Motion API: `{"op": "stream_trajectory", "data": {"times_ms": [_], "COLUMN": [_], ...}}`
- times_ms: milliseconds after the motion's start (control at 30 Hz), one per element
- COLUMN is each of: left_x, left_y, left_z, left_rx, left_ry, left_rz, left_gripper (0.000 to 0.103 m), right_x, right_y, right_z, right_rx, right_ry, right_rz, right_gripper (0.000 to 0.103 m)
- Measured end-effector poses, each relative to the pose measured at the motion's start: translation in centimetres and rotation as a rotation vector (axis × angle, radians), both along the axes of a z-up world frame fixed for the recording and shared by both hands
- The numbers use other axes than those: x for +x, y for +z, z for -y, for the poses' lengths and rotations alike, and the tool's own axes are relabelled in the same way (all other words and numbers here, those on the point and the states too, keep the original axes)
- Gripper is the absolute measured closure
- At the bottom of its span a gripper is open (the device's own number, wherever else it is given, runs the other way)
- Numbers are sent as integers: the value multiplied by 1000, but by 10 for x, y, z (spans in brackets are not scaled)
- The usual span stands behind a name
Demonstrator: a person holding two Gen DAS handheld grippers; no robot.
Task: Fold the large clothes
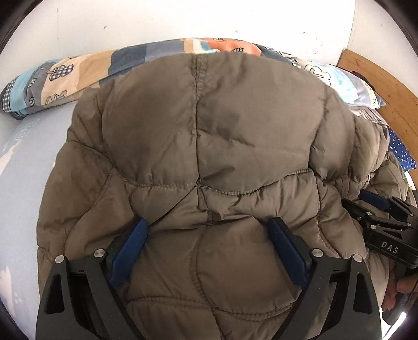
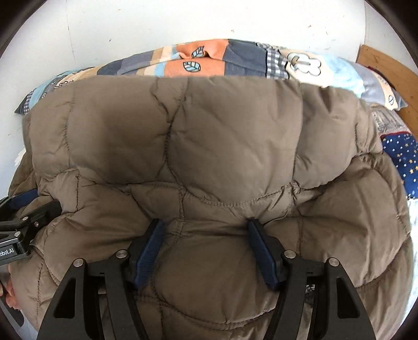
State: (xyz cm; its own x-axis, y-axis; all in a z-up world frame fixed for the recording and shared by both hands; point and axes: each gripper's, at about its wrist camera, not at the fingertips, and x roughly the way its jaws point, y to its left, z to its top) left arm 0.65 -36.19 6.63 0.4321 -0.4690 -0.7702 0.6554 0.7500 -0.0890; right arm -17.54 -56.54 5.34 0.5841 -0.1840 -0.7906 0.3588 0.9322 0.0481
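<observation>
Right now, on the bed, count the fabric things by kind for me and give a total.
Brown quilted jacket: 1
Patchwork duvet: 1
Blue starry cloth: 1
Pale blue sheet: 1
Total: 4

Right gripper (image 2: 205,225) over quilted jacket (image 2: 209,146)
Blue pads (image 2: 150,251) straddle a puffed fold of the brown jacket, jaws apart. Left gripper (image 2: 23,209) enters at left edge. Patterned duvet (image 2: 235,61) lies behind.

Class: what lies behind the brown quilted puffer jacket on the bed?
Behind the brown quilted puffer jacket lies a patchwork duvet against the white wall; the jacket covers the duvet's lower part.
</observation>
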Motion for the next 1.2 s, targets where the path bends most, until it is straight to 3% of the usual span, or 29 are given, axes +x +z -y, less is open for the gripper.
{"op": "stream_trajectory", "data": {"times_ms": [167,533,733,900,1200], "left_x": [-12,-60,-79,-85,-75], "left_y": [18,50,48,44,21], "left_z": [-4,-1,-4,-4,6], "left_rx": [-10,-4,36,63,94], "left_ry": [24,-41,-68,-83,-70], "left_rz": [32,91,132,160,101], "left_gripper": [9,9,9,9,4], "right_x": [-7,-40,-70,-93,-98], "right_y": [26,70,69,59,26], "right_z": [-8,-21,-8,7,42], "right_rx": [-13,37,56,-11,64], "right_ry": [13,61,19,-37,-55], "right_rz": [19,78,30,-45,-129], "right_gripper": [32,32,32,32,26]}}
